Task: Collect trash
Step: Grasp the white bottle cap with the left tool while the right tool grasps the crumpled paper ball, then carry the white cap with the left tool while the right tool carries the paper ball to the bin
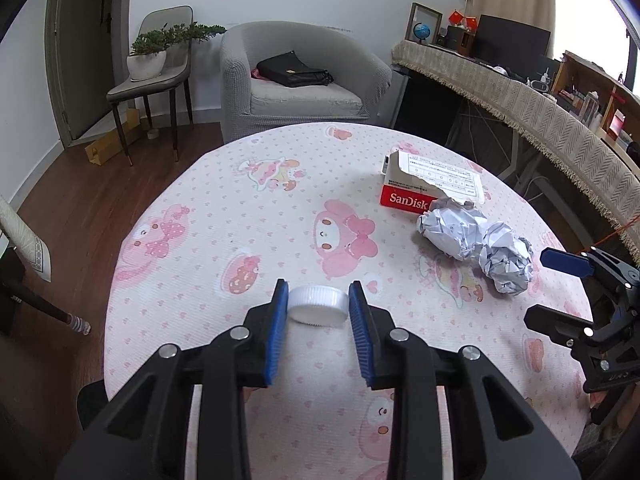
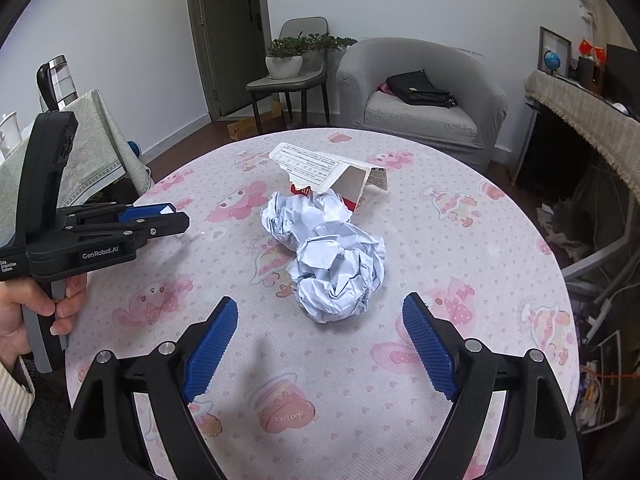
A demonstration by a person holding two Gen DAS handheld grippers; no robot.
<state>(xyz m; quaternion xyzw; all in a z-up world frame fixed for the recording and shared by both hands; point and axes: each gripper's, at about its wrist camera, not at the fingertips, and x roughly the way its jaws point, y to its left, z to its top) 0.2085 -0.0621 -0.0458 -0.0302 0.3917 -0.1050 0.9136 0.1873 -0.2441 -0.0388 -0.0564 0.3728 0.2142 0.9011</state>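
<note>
1. Nearest the left wrist camera, the left gripper [image 1: 318,302] brackets a white plastic bottle cap [image 1: 318,305] on the round table [image 1: 200,320], which wears a pink cartoon-print cloth. Its blue pads sit flush against the cap's two sides, pinching it where it rests on the cloth.

2. Nearest the right wrist camera, the right gripper [image 2: 320,320] hangs spread wide over the cloth, nothing between its blue pads; the closest crumpled paper ball [image 2: 340,276] lies just beyond the fingertips, untouched.

3. A second crumpled paper ball [image 2: 296,216] lies touching the first on its far side, both near the table's middle.

4. Just behind the paper, a torn red-and-white SanDisk box [image 1: 416,188] lies open, its printed flap lifted.

5. At the left edge of the right wrist view, a person's hand [image 2: 28,308] grips the left gripper's handle.

6. Past the table, a grey armchair [image 1: 300,76] holds a black bag [image 1: 294,70]; left of it, a potted plant [image 1: 148,56] stands on a grey chair [image 1: 160,80].
</note>
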